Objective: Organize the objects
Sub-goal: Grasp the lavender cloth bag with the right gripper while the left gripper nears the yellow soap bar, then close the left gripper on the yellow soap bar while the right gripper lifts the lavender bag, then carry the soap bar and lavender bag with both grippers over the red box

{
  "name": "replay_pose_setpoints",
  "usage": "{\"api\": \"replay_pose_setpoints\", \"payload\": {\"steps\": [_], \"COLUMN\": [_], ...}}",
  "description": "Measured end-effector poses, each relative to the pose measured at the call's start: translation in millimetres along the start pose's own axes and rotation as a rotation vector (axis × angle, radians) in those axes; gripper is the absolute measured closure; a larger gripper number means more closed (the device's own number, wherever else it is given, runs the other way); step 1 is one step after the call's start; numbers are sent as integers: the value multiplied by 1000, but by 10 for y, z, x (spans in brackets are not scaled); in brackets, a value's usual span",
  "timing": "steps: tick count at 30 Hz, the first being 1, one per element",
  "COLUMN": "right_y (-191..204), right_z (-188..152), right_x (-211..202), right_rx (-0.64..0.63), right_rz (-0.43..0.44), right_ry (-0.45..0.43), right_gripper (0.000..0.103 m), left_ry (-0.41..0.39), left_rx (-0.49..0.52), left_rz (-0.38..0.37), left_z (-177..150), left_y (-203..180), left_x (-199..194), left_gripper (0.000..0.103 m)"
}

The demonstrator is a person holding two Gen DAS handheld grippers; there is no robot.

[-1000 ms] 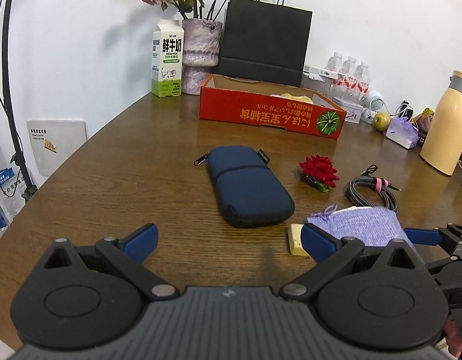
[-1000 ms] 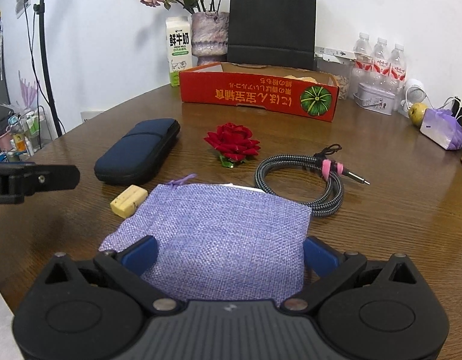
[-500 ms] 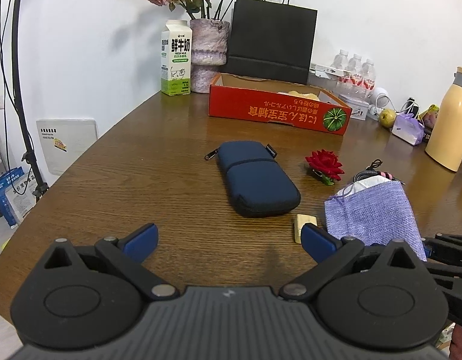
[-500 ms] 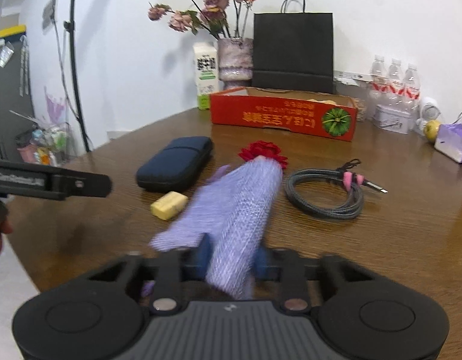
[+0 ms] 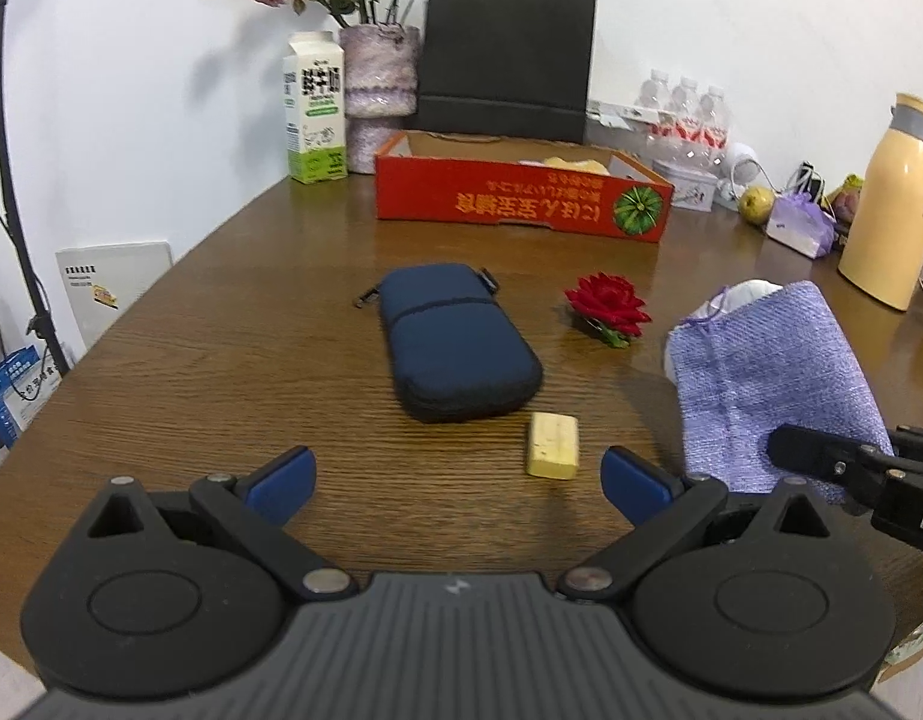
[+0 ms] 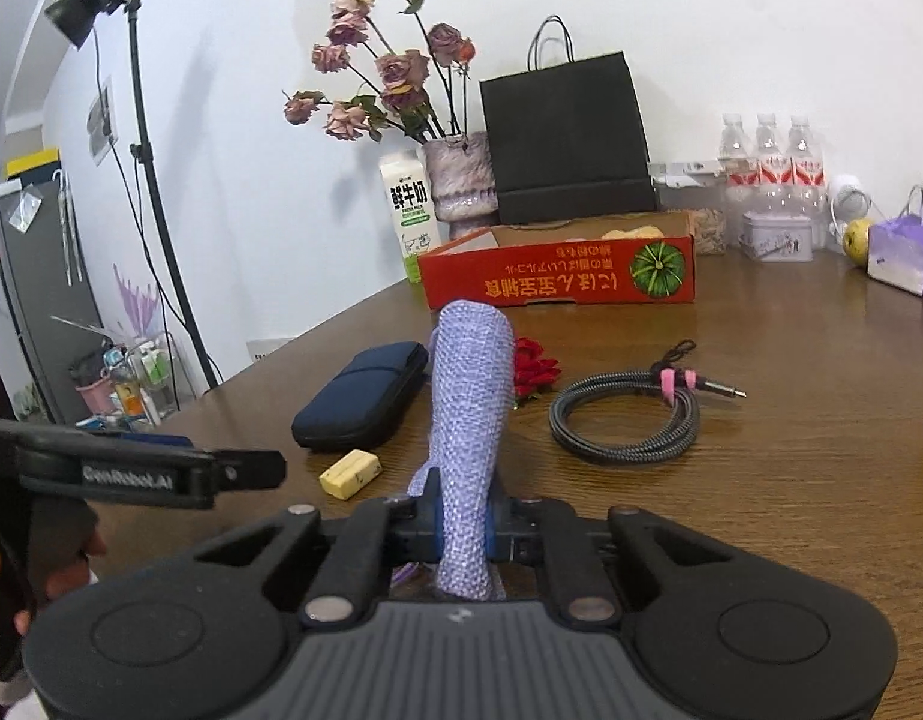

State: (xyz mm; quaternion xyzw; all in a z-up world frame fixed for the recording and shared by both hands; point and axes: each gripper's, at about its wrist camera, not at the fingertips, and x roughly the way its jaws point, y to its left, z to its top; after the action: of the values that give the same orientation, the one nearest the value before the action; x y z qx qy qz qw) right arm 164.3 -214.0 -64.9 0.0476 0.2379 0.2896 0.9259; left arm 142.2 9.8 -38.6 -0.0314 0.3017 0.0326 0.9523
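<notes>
The right gripper (image 6: 464, 525) is clamped tight on the near end of the purple pouch (image 6: 470, 420), its blue pads pinching the cloth between them. The pouch is lifted off the wooden table (image 6: 791, 480) and its long axis runs away from the gripper toward twelve o'clock, drawstring end farthest out and raised; in the left wrist view the same pouch (image 5: 767, 378) hangs at about three o'clock, mouth pointing up and away (a white lining shows at the opening).

The left gripper (image 5: 458, 474) stands wide open with nothing between its fingers, poised over bare wood.

From the left wrist camera, the yellow eraser (image 5: 553, 445) lies just ahead at one o'clock, close to the near end of the navy case (image 5: 455, 342), whose long axis runs toward twelve. The red flower (image 5: 608, 307) sits at one o'clock, well apart from the case. In the right wrist view the coiled cable (image 6: 629, 414) lies at two o'clock. The red box (image 5: 521, 198) spans the far side at twelve, open wood lying between it and the case. The table edge curves round on the left, from nine o'clock back toward the milk carton (image 5: 314, 114).
</notes>
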Motion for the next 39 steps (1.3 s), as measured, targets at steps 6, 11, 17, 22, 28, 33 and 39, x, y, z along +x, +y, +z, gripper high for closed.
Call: {"api": "replay_pose_setpoints", "payload": {"steps": [6,11,17,22,28,33,39], "right_y": [-77,-134,-199,-185,-231,-227,-260], "right_z": [-9,-8,-43,-26,-9,20,87], "right_x": [162,163,90,-11,-78,-131,-202], "right_rx": [-24,-50,-71,-81,-49,-34,-30], "right_rz": [-39,-142,-165,-172,-153,-142,-174], "right_ry": [88,83,71,34,21,3,-22], "right_gripper": [81,44,67,80,85,86,87], "left_ry": [13,23,33,32,-8,-7,-11], "left_rx": [8,1,4,23,53,46,35], "left_rz": [-1,12,1,-8,-3,-44,-40], "left_z": [-16,-14,-4,19,-18,-27,-29], "left_y": [-100,-85,-143,-265,-390,-357,-301], "left_x": [69,118,237,371,394,311,241], "left_gripper": [0,0,0,0,70,82,82]}}
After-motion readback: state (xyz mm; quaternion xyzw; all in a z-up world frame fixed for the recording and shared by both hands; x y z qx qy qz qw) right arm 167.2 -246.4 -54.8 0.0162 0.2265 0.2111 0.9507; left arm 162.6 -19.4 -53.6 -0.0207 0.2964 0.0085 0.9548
